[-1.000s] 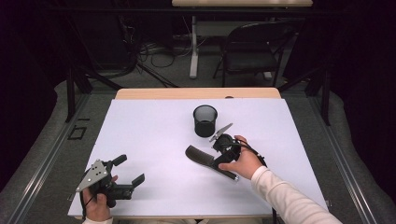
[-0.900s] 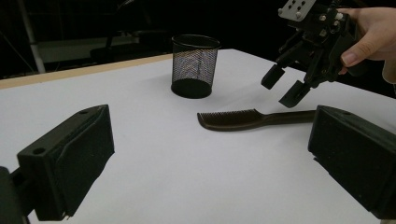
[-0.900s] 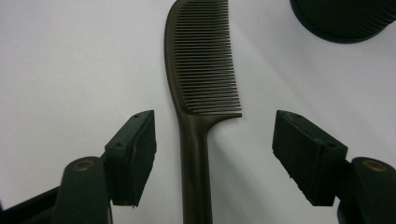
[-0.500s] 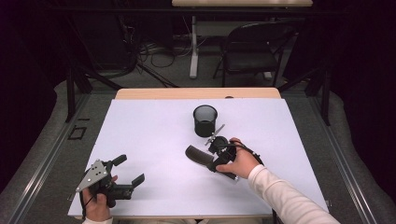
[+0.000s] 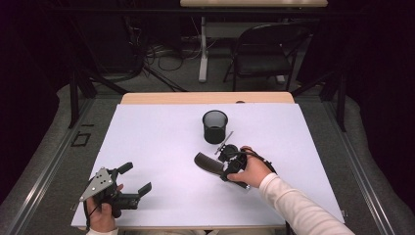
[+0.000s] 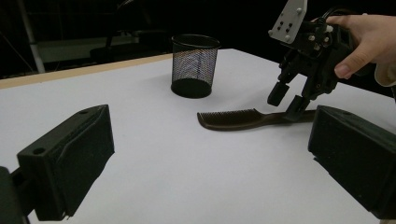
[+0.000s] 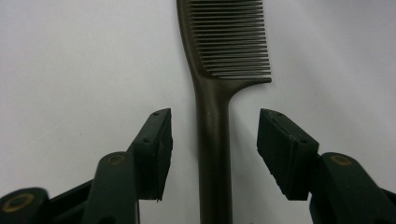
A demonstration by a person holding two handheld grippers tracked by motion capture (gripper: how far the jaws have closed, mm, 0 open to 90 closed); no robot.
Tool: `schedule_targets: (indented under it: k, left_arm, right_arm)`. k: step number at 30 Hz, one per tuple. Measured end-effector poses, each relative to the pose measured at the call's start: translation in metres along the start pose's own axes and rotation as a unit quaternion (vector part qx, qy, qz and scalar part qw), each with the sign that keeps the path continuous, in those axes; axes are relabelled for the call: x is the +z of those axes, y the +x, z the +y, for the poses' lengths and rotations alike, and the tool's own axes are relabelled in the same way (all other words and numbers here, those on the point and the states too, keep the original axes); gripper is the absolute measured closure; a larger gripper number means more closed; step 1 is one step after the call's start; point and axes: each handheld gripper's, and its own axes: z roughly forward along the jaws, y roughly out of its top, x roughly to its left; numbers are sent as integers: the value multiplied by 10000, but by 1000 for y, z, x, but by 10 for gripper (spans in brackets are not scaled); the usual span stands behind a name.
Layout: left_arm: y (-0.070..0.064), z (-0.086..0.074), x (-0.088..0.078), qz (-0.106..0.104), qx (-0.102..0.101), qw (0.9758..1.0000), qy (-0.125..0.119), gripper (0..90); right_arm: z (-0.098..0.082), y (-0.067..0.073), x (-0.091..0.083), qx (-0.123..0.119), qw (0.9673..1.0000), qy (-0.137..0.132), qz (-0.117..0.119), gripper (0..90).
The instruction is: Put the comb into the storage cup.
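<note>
Right tool (image 7: 212, 149) angled down, jaws closing astride comb (image 7: 219, 93) handle

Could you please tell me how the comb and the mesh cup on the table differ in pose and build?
The comb lies flat on the table, while the cup stands upright. The comb is long, thin and solid with a row of teeth; the cup is round, see-through mesh with an open top. The comb's handle sits between the right gripper's closing jaws, not yet pinched; the cup stands apart, untouched. Both are dark.
</note>
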Motion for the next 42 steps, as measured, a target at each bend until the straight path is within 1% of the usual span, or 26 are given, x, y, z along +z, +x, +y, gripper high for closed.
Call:
schedule_targets:
  k: [8,13,18,23,24,28,30,31,33,39,42]
  left_arm:
    - [0,0,0,8,2,10000,2,4]
    - [0,0,0,7,1,10000,6,4]
    - [0,0,0,-11,4,10000,3,4]
    - [0,0,0,7,9,10000,13,4]
    - [0,0,0,13,12,10000,16,4]
    - [0,0,0,-10,6,10000,9,4]
    - [0,0,0,9,7,10000,14,5]
    - [0,0,0,-9,6,10000,9,5]
    - [0,0,0,8,5,10000,8,4]
    - [0,0,0,6,3,10000,6,4]
    - [0,0,0,5,5,10000,12,4]
  right_arm:
    - [-2,-1,1,-22,10000,62,13,538]
    - [-3,-1,3,-33,9999,120,61,562]
    - [-4,0,4,-45,9998,190,55,585]
    - [-6,-1,6,-122,9996,233,42,606]
    - [-6,0,6,-89,9996,247,54,610]
    - [-6,1,8,-99,9995,287,66,619]
    - [-6,1,7,-136,9992,361,47,629]
    - [-6,0,9,-156,9994,308,51,632]
    - [-6,1,9,-135,9994,315,49,644]
    - [-6,1,10,-195,9992,342,14,664]
    - [-5,1,11,-177,9992,361,-6,673]
